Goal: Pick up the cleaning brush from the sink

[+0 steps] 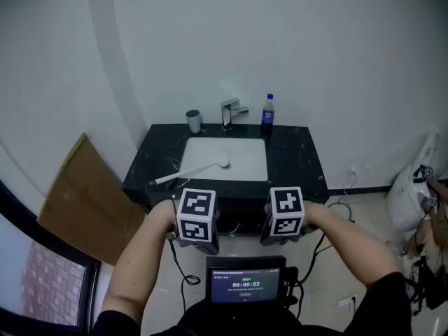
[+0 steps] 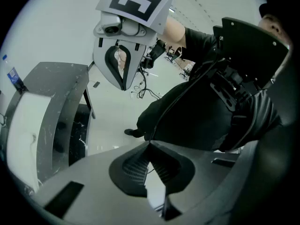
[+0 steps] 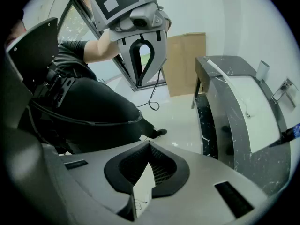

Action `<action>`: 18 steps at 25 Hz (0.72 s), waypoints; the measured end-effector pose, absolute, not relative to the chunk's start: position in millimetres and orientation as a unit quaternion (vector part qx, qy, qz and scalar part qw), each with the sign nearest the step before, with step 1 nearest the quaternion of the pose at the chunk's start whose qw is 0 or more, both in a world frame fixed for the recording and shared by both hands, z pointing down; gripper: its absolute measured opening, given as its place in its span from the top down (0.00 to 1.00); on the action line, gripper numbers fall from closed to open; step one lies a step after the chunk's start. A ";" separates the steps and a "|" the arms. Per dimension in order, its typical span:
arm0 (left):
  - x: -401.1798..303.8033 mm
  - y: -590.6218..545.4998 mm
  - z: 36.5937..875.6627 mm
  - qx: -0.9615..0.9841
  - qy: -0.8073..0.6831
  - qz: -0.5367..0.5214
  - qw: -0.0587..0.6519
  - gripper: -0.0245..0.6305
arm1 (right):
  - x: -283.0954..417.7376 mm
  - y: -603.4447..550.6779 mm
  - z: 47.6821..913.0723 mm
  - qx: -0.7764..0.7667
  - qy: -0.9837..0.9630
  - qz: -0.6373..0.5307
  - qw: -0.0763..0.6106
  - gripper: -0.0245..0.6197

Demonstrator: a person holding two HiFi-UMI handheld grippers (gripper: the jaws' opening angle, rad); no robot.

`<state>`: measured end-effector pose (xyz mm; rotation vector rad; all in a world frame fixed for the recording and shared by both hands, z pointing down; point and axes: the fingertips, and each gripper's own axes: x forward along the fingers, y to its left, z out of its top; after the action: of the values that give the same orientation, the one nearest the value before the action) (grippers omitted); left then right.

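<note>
At the far side of the floor in the head view, the cleaning brush (image 1: pixel 189 172) lies partly in the white sink (image 1: pixel 241 152) set in the black desk (image 1: pixel 297 161). Its long pale handle runs on a slant, from the bristle end near the middle of the basin out over the near left rim onto the desk. The left gripper (image 1: pixel 201 228) and the right gripper (image 1: pixel 280 224) hang side by side near the person's body, on the near side of the desk's front edge and well apart from the brush. The handle's free end points toward the left one, so that gripper looks the nearer and better placed to take it. In the left gripper view, the fingers (image 2: pixel 136 165) are pressed together at the tips with nothing between them. They aim sideways at the other gripper, and the sink sits off at the left edge, not ahead of them. In the right gripper view, the fingers are likewise pressed together and hold nothing. They face the left gripper, and the sink curves away at the right, where a thin pale line across the basin seems to be the handle. By my reading, either gripper must first turn toward the far side, spread its fingers, and come down across the handle's slant, not along it.
</note>
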<state>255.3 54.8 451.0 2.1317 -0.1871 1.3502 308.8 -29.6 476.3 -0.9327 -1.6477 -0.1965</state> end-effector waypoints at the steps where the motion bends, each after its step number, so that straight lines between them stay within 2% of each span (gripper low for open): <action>1: 255.0 53.2 450.9 0.803 -0.071 0.508 0.303 0.96 | 309.2 -31.6 475.2 -0.398 -0.705 -0.085 0.580 0.96; 10: 271.7 31.0 442.4 0.810 -0.100 0.505 0.281 0.96 | 312.8 -45.2 469.3 -0.399 -0.710 -0.082 0.575 0.96; 15: 244.0 2.9 435.1 0.813 -0.210 0.469 0.273 0.96 | 301.1 -46.9 453.8 -0.408 -0.728 -0.083 0.544 0.96; 18: 211.2 -9.2 418.9 0.826 -0.276 0.425 0.247 0.96 | 265.0 -59.9 449.5 -0.372 -0.754 -0.087 0.534 0.96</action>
<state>211.2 -9.2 418.9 2.2522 -0.7540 1.1603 265.0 -59.9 449.5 -0.8866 -1.7962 -0.2085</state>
